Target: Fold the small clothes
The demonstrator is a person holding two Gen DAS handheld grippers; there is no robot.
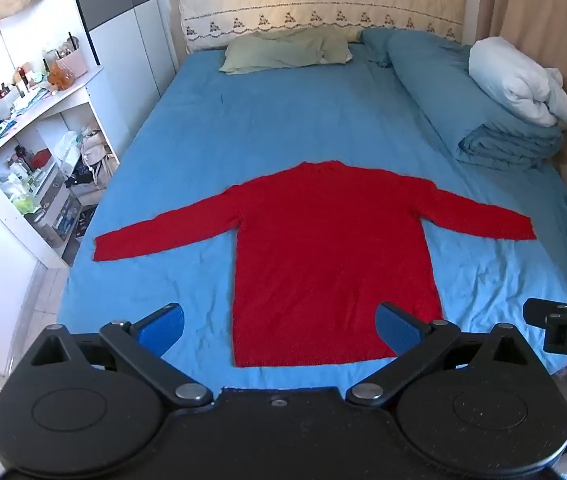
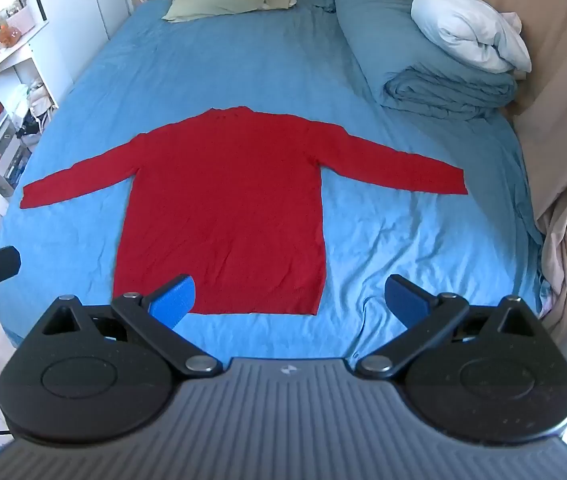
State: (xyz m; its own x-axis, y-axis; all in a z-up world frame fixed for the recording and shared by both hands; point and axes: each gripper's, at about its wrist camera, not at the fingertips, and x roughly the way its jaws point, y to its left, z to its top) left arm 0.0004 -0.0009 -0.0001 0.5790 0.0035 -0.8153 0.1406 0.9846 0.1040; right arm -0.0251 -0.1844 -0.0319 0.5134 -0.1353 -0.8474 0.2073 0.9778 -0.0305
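1. While both point down toward the bed, the left gripper and the right gripper have their blue pads spread wide, with nothing held between them.
2. In the left wrist view, the left gripper's pads frame the hem of the red sweater; they hang above it, and contact cannot be told.
3. In the right wrist view, the right gripper's left pad overlaps the sweater's hem near its lower left part, while the other pad sits over bare sheet to the right of the garment.
4. The red sweater lies flat on the blue bed sheet, collar toward the headboard, hem toward the grippers, both sleeves spread out sideways.
5. Beyond the collar, a pale green pillow rests against the cream headboard cover.
6. Along the right edge of the bed, a folded blue quilt carries a white bundle.
7. Left of the bed stands a white shelf unit crowded with small items.
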